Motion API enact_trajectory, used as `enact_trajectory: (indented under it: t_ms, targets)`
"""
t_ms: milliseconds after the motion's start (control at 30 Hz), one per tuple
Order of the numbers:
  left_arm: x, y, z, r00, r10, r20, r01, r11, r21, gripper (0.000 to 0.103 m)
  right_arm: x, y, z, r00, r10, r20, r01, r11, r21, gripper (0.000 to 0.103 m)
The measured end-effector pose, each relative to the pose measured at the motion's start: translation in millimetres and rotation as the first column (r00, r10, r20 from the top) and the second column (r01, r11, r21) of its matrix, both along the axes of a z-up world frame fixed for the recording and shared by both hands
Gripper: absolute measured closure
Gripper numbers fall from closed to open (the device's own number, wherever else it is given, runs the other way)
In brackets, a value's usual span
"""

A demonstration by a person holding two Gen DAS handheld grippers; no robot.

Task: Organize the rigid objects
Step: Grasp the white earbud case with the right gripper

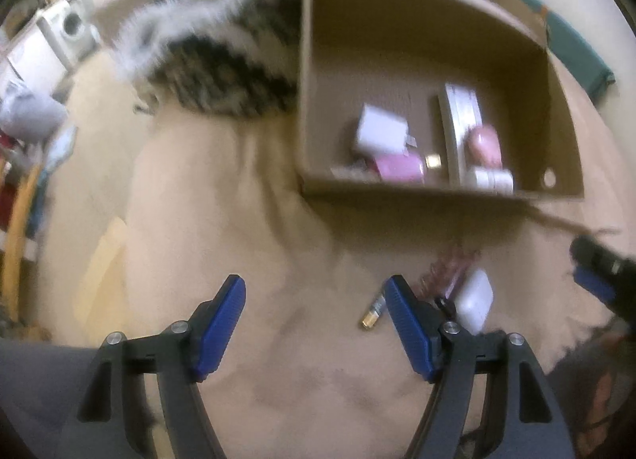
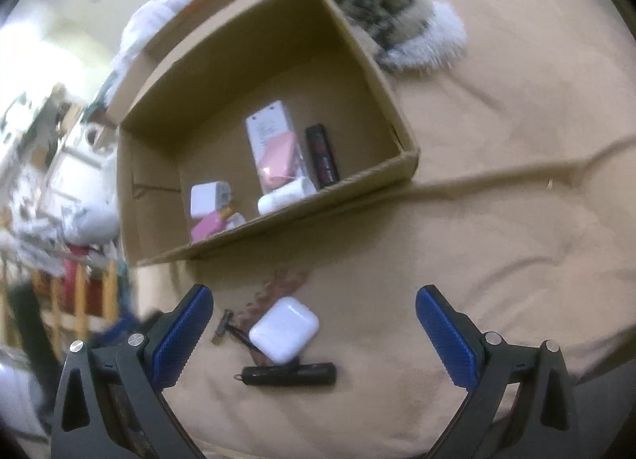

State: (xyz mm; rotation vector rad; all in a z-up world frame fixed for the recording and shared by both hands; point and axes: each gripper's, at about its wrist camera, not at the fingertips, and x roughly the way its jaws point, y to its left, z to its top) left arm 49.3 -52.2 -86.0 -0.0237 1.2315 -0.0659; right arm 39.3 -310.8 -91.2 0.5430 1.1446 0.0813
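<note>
On the tan bedsheet lie a white earbud case (image 2: 284, 333), a black cylinder (image 2: 290, 374) with a small loop, a little metal piece (image 2: 222, 325) and a pinkish spiral band (image 2: 274, 292). My right gripper (image 2: 314, 300) hangs open above them, and the case and cylinder show between its fingers. My left gripper (image 1: 314, 292) is open over bare sheet. The metal piece (image 1: 373, 314) and the case (image 1: 475, 300) sit by its right finger. The open cardboard box (image 2: 302, 216) holds a white charger (image 2: 208, 198), a long white packet (image 2: 266, 129), pink items and a black tube (image 2: 322, 156).
A furry striped throw (image 2: 397, 13) lies against the box's far side. The box (image 1: 417, 190) stands just beyond the loose items. Part of the right gripper (image 1: 596, 280) shows at the left wrist view's right edge. Cluttered furniture and a washing machine (image 1: 71, 27) stand past the bed.
</note>
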Motion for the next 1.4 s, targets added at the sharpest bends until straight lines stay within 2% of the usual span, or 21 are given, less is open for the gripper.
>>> enact_trajectory:
  t_ms: [33, 100, 133, 167, 267, 333, 400, 467, 567, 767, 967, 1067, 1200, 1300, 1400]
  targets:
    - [2, -5, -11, 0.998, -0.026, -0.05, 0.025, 1.0, -0.014, 0.034, 2, -2, -4, 1.0, -0.011, -0.011, 0.012, 0.999, 0.034, 0.0]
    - [3, -11, -24, 0.995, -0.043, -0.091, 0.041, 0.999, -0.024, 0.043, 5, -4, -11, 0.999, -0.023, -0.032, 0.025, 0.997, 0.075, 0.0]
    - [4, -14, -29, 0.994, -0.05, -0.099, 0.048, 0.999, -0.021, 0.053, 7, -4, -13, 0.999, -0.025, -0.042, 0.028, 0.996, 0.082, 0.0]
    - [5, -17, -34, 0.992, -0.062, -0.108, 0.061, 0.998, -0.013, 0.059, 8, -2, -15, 0.999, -0.022, -0.049, 0.026, 0.996, 0.08, 0.0]
    - [7, -29, -49, 0.983, -0.114, -0.142, 0.117, 0.993, 0.01, 0.063, 11, 3, -17, 0.998, -0.007, -0.058, 0.011, 0.998, 0.066, 0.0]
    - [8, -36, -54, 0.981, -0.148, -0.127, 0.154, 0.988, 0.034, 0.063, 12, 7, -18, 0.998, 0.005, -0.062, -0.002, 0.998, 0.055, 0.0]
    - [10, -43, -57, 0.975, -0.187, -0.118, 0.195, 0.979, 0.059, 0.071, 12, 10, -20, 0.998, 0.015, -0.066, -0.012, 0.999, 0.05, 0.0]
    - [10, -48, -57, 0.97, -0.222, -0.103, 0.23, 0.97, 0.072, 0.094, 13, 14, -22, 0.997, 0.025, -0.073, -0.022, 0.999, 0.045, 0.0]
    - [13, -44, -57, 0.972, -0.209, -0.111, 0.215, 0.976, 0.046, 0.094, 16, 21, -26, 0.994, 0.05, -0.093, -0.049, 0.999, 0.019, 0.0]
    - [17, -22, -48, 0.99, -0.102, -0.099, 0.105, 0.994, 0.021, 0.094, 18, 38, -32, 0.988, 0.108, -0.114, -0.111, 0.994, -0.021, 0.0]
    - [13, 3, -32, 0.998, -0.015, -0.057, 0.014, 1.0, -0.005, 0.094, 19, 39, -40, 0.985, 0.105, -0.138, -0.108, 0.994, -0.015, 0.0]
    - [11, 11, -20, 1.0, 0.015, -0.02, -0.015, 1.0, -0.015, 0.094, 17, 30, -47, 0.983, 0.081, -0.165, -0.074, 0.996, 0.047, 0.0]
    - [10, 17, -11, 1.0, 0.024, 0.003, -0.024, 1.0, -0.017, 0.094, 13, 20, -55, 0.982, 0.027, -0.188, 0.008, 0.983, 0.183, 0.0]
    - [11, 14, -10, 0.999, 0.033, -0.002, -0.033, 0.999, -0.025, 0.094, 9, 20, -64, 0.976, 0.003, -0.219, 0.064, 0.954, 0.295, 0.022]
    - [9, 20, -6, 0.999, 0.039, -0.002, -0.039, 0.999, -0.031, 0.094, 5, 25, -74, 0.967, -0.03, -0.253, 0.114, 0.94, 0.321, 0.024]
